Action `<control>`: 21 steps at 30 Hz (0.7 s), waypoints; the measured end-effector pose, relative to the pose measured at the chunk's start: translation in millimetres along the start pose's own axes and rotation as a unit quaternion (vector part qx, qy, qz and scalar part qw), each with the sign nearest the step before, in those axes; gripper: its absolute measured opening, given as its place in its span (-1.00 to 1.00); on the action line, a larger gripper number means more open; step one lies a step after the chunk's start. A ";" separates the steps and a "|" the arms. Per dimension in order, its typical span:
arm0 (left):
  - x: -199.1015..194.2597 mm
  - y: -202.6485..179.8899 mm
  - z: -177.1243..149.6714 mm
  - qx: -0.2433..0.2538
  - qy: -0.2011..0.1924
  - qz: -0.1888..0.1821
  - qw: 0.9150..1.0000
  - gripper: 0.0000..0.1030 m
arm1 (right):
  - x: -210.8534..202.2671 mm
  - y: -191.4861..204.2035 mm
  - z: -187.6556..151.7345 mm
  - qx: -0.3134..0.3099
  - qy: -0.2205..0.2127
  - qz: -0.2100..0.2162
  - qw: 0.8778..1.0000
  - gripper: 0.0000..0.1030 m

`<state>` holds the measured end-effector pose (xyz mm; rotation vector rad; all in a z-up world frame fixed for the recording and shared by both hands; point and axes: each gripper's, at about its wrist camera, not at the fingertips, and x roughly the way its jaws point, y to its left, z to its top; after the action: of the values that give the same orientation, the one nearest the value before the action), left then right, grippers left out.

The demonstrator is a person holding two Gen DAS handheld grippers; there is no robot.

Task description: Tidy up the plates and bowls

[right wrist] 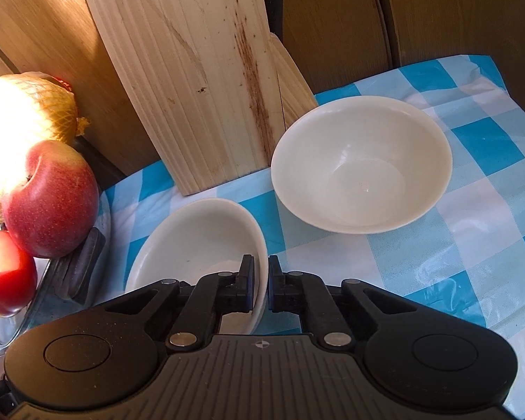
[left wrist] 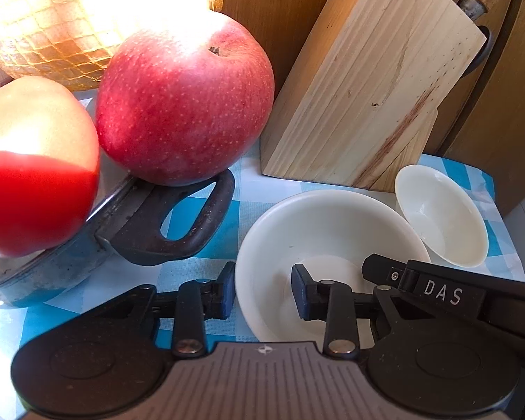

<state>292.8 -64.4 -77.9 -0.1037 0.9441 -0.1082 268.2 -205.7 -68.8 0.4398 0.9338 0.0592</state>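
The right tongs [right wrist: 261, 288] pinch the rim of the near white bowl [right wrist: 196, 245], one pad inside the wall and one outside, pressed tight on it. That bowl sits tilted on the blue-and-white checked table [right wrist: 455, 245], at about six o'clock in the right wrist view. The left tongs [left wrist: 264, 292] straddle the same bowl's opposite rim, one blue pad [left wrist: 227, 290] outside the wall and the other inside; whether they press on it I cannot tell. A second white bowl [right wrist: 362, 164] stands upright at about one o'clock from the held bowl, close beside it but apart. A pale wooden knife block [right wrist: 192, 98] rises at twelve o'clock, just behind both bowls. At nine o'clock a dark-handled pan [left wrist: 178, 231] carries a red apple [left wrist: 183, 105], with a netted melon [left wrist: 52, 24] behind.
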 end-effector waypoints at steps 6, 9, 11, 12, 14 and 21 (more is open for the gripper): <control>-16.4 -4.5 -1.8 0.006 -0.013 0.000 1.000 -0.47 | -10.9 0.4 1.9 0.003 -0.009 0.006 1.000 -0.80; -23.5 -8.0 -2.9 0.014 -0.021 0.000 1.000 -0.49 | -17.7 -1.0 2.4 0.005 -0.014 0.010 1.000 -0.80; -31.5 -10.3 -4.5 0.025 -0.031 0.006 0.999 -0.51 | -21.9 -1.9 3.2 0.007 -0.018 0.012 1.000 -0.81; -33.4 -12.2 -5.0 0.030 -0.034 0.007 0.999 -0.51 | -24.5 -2.1 3.5 0.008 -0.021 0.012 1.000 -0.81; -38.6 -16.3 -6.5 0.040 -0.044 0.011 0.998 -0.51 | -28.3 -2.7 4.8 0.008 -0.025 0.013 1.000 -0.81; -51.8 -14.3 -3.6 0.032 -0.054 -0.010 0.998 -0.51 | -39.6 -3.3 6.6 0.010 -0.041 0.016 0.999 -0.80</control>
<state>259.0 -71.6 -36.5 -0.0599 0.8319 -0.1494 249.2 -220.4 -36.5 0.4726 0.8464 0.0610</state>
